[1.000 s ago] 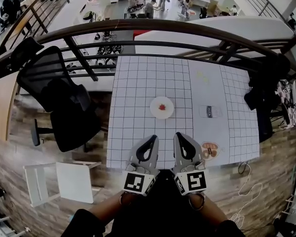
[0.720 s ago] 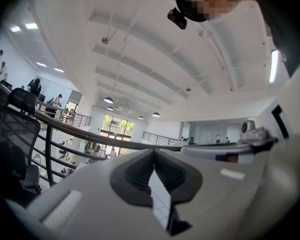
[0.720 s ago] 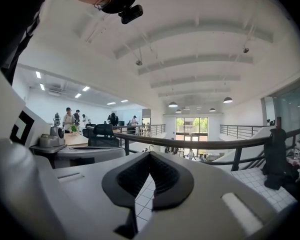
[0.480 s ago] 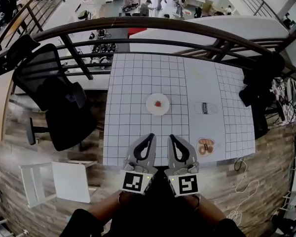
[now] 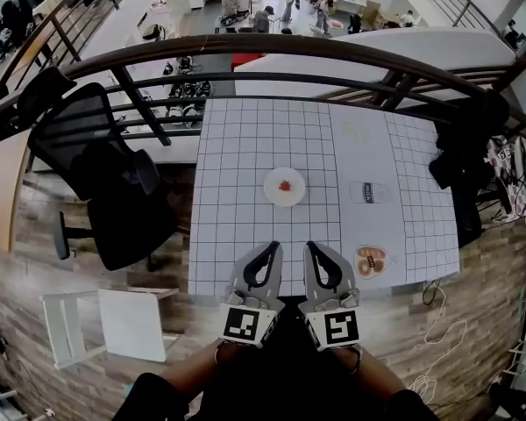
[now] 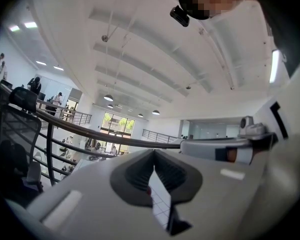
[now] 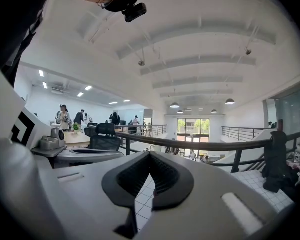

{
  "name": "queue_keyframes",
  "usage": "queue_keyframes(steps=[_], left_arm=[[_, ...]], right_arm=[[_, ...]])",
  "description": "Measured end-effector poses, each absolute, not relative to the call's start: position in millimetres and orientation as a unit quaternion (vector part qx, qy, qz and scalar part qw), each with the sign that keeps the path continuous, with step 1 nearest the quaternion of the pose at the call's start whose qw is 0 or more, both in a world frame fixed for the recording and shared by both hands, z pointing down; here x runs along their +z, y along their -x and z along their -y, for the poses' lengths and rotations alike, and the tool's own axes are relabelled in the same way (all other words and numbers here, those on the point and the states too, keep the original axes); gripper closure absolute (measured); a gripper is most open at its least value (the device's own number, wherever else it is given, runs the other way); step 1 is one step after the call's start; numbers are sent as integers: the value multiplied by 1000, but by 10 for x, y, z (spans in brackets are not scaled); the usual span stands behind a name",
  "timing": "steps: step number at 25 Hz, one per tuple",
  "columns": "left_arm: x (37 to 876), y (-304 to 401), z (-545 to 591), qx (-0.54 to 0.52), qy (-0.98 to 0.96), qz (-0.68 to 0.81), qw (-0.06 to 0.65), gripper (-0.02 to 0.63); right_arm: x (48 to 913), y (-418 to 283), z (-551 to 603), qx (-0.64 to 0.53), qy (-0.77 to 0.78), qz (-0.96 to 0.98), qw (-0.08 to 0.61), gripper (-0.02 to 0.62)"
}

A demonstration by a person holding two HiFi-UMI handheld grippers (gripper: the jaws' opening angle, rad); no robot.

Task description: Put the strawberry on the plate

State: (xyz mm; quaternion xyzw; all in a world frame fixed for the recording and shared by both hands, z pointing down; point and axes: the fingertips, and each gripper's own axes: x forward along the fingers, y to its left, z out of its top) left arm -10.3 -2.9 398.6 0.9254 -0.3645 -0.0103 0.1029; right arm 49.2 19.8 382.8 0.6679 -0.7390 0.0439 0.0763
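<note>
the strawberry (image 5: 286, 185) is a small bright red lump lying in the middle of the round white plate (image 5: 273, 192). on my side of the plate, well apart from it, my left gripper (image 5: 269, 249) and right gripper (image 5: 313, 247) sit side by side, both clenched on nothing.

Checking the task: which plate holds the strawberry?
The white plate mid-table, with the red strawberry on it; the other plate, near the right gripper, holds brownish food.
</note>
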Motion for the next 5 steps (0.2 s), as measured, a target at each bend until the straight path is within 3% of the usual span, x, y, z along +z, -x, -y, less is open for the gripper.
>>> queue_keyframes(steps=[5], left_arm=[[3973, 38, 46, -15, -930, 357, 89, 595]], right_arm=[[3885, -525, -193, 49, -667, 739, 80, 598]])
